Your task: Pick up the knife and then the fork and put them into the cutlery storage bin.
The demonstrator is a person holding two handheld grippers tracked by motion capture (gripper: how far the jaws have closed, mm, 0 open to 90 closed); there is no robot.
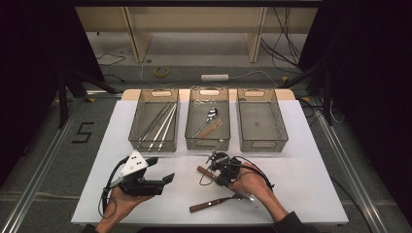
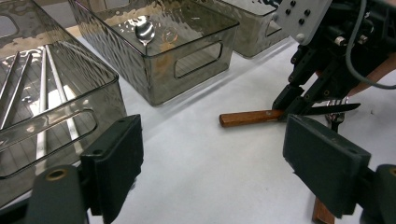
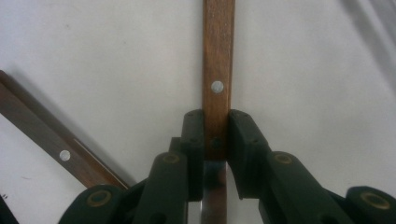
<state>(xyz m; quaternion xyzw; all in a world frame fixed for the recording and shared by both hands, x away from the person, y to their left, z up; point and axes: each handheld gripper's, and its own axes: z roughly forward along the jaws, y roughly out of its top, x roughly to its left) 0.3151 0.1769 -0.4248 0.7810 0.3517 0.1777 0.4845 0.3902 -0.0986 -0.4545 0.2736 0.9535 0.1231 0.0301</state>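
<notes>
Right gripper view looks straight down the right gripper [image 3: 215,140], whose two black jaws are closed on the wooden handle of a knife [image 3: 218,70] lying on the white table [image 3: 116,56] — the pads press the handle from both sides just below its rivet, with the blade running back between the jaws. A second wooden-handled utensil [image 3: 56,140] lies slanted just beside it. In the left gripper view the left gripper [image 2: 219,158] has its jaws wide apart with nothing between them, above bare tabletop. In the high view three clear bins stand in a row at the far side: the left bin [image 1: 137,121] holds long metal rods, the middle bin [image 1: 192,131] a spoon and other small utensils, and the right bin [image 1: 279,126] looks bare inside.
</notes>
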